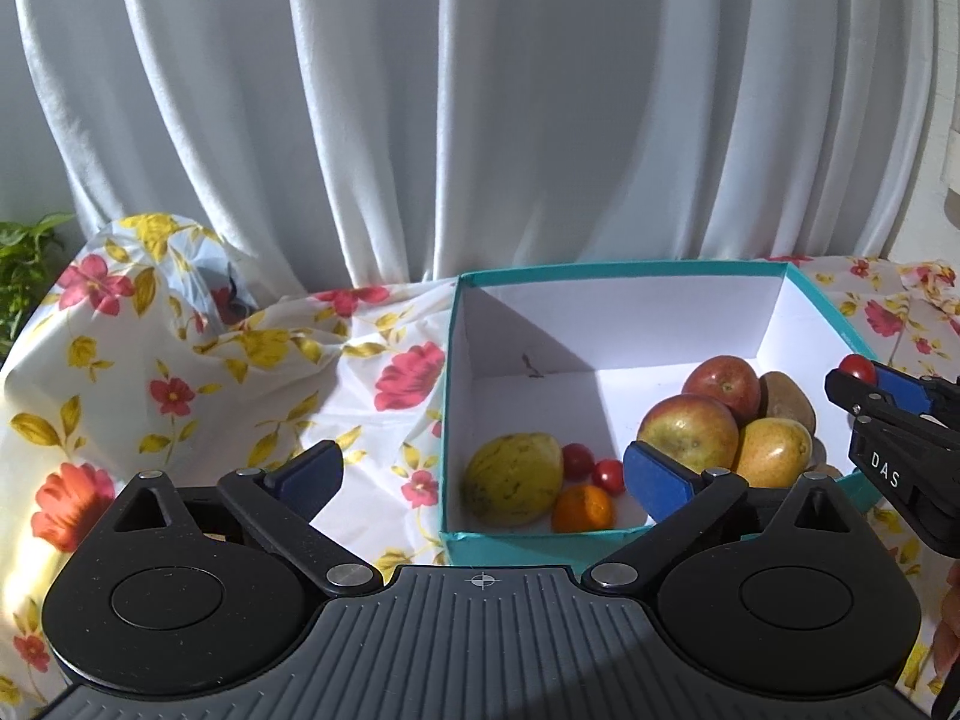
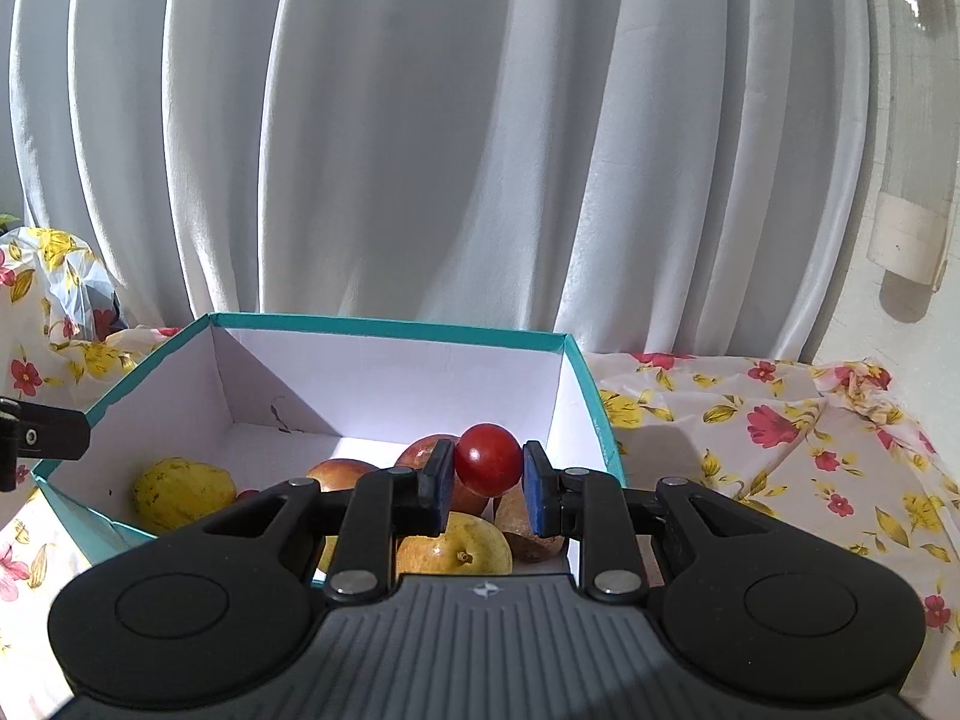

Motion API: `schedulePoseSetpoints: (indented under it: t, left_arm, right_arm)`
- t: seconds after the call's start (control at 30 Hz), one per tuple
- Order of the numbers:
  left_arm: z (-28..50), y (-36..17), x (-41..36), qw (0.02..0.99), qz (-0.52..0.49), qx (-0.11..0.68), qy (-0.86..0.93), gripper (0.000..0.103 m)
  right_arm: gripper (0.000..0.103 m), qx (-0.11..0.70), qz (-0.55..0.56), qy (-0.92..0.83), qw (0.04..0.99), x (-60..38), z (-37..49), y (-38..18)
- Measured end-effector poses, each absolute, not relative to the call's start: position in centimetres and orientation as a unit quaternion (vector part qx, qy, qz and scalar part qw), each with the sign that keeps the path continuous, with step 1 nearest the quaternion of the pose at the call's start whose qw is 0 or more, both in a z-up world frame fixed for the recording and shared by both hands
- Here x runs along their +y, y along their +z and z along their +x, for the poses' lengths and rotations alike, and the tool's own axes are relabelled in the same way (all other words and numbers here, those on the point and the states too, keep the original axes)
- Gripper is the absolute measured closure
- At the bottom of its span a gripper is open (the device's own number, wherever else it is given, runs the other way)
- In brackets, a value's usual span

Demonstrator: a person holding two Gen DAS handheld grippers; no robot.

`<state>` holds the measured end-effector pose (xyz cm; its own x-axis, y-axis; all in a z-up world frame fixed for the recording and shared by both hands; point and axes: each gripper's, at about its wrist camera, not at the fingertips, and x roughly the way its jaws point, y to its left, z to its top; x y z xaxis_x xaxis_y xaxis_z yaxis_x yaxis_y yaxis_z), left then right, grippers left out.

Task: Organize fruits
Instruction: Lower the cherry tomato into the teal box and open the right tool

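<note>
At the left edge of the table a crumpled floral plastic tablecloth [image 1: 180,360] lies bunched up against the white curtain [image 1: 480,108]. Over it and the near left corner of the teal cardboard box with a white inside [image 1: 456,396] hovers the left gripper [image 1: 483,477], its blue pads spread wide with nothing between them. Inside the box, in the near left corner, lie a large yellow-green speckled oval fruit [image 1: 513,477], two small red cherry tomatoes [image 1: 594,468] and a small orange citrus [image 1: 583,509] touching one another; these small ones look light and should be taken across the widest part. Toward the box's right wall is a heap of two red-yellow apples [image 1: 690,429], a yellow pear [image 1: 774,450] and a brown fruit [image 1: 786,399]; they look firm and heavier, smooth-skinned, so a hold across the middle would slip least. Over that right-hand heap the right gripper [image 2: 487,480] has its pads drawn in on a round glossy red cherry tomato [image 2: 487,459], pinching it by its sides above the pear. Such a tomato is probably light, thin-skinned and slick, so it wants only gentle pressure at its widest girth; squeezing harder could split it or make it pop out.
</note>
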<state>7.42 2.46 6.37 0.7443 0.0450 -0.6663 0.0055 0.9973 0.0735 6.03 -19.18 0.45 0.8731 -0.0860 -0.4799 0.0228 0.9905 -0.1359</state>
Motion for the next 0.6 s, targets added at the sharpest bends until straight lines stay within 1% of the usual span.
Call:
schedulePoseSetpoints:
  t: [0.5, 0.53, 0.6]
  left_arm:
    - [7.5, 6.1, 1.8, 0.927, 0.047, 0.372, 0.005, 0.001]
    - [7.5, 6.1, 1.8, 0.926, 0.048, 0.374, 0.003, 0.001]
    - [7.5, 6.0, 1.7, 0.925, 0.045, 0.378, 0.001, 0.001]
  right_arm:
    - [0.079, 0.294, -0.072, -0.020, 0.953, -19.1, 9.3, -1.2]
    - [0.077, 0.299, -0.070, -0.019, 0.952, -19.1, 9.5, -1.2]
    - [0.068, 0.304, -0.064, -0.019, 0.950, -19.2, 9.6, -1.3]
